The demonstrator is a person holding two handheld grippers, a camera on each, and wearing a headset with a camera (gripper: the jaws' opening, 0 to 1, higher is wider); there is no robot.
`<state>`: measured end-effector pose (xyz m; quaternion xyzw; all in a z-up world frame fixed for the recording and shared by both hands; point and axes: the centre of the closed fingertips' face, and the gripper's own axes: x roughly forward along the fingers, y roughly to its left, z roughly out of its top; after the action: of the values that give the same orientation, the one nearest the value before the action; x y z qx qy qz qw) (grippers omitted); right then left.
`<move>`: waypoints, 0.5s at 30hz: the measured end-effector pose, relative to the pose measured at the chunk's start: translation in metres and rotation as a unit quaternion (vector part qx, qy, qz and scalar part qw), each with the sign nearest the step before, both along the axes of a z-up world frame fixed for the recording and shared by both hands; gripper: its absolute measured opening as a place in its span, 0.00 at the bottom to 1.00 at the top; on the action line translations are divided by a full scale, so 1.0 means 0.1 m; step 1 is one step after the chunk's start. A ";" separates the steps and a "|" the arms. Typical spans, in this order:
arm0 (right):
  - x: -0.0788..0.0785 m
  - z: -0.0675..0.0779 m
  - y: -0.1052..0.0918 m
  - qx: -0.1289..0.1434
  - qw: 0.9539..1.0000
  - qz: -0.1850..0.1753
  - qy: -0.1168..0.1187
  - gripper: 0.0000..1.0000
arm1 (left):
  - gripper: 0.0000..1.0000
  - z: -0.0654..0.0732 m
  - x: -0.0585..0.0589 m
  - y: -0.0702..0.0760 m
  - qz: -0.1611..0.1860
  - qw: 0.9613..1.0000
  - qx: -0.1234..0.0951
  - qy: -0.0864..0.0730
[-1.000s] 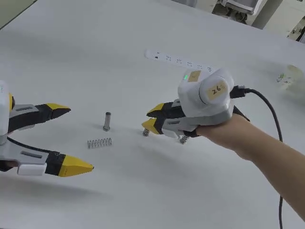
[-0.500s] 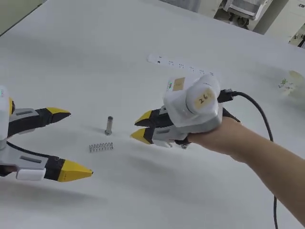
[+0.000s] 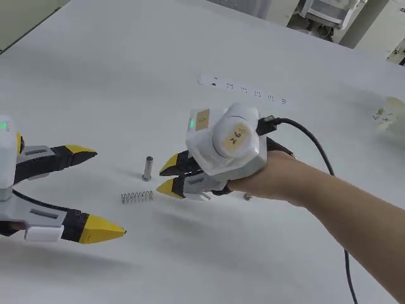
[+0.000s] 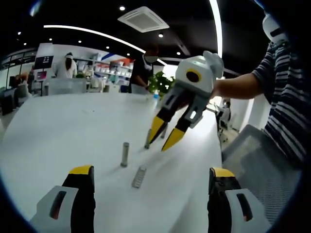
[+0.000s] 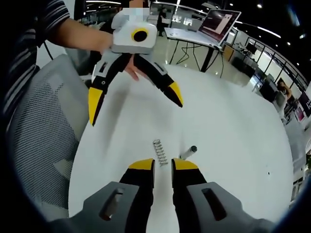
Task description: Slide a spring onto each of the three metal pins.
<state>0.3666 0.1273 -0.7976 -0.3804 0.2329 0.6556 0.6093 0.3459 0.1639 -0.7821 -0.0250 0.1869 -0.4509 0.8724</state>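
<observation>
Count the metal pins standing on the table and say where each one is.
3. A bare pin stands beside the loose spring; a second pin sits by the right hand-held gripper tips; a third pin peeks out, partly hidden, beneath it.

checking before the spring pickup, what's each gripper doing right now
Left gripper: wide open, holding nothing.
Right gripper: jaws slightly apart, holding nothing, tips pointing toward the loose spring.

White workbench [image 3: 126, 63] spans head view, power strip [image 3: 243, 88] upper centre. Left gripper view: dark ceiling, curved light strip [image 4: 97, 33] upper left, square air vent [image 4: 143, 18] top centre, green plant [image 4: 159, 82] mid-frame. Right gripper view: grey mesh chair [image 5: 43, 131] at left, desk [image 5: 187, 35] upper right.
</observation>
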 end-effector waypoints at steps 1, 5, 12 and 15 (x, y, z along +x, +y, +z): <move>0.00 -0.01 0.01 -0.001 1.000 0.006 -0.003 0.11 | 0.95 0.00 0.00 0.00 0.000 1.000 0.000 0.000; -0.02 -0.06 0.06 -0.012 1.000 0.023 -0.008 0.11 | 0.95 -0.01 -0.01 0.00 -0.001 1.000 0.002 0.001; -0.02 -0.16 0.11 -0.020 0.999 0.037 -0.011 0.12 | 0.94 0.00 -0.01 0.01 -0.001 1.000 0.002 -0.001; -0.03 -0.20 0.12 -0.024 0.999 0.043 -0.013 0.12 | 0.94 -0.01 -0.02 0.02 -0.003 1.000 0.007 0.000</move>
<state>0.3638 0.1396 -0.8173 -0.4132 0.2244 0.6705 0.5739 0.3442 0.1662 -0.7834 -0.0184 0.1901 -0.4521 0.8713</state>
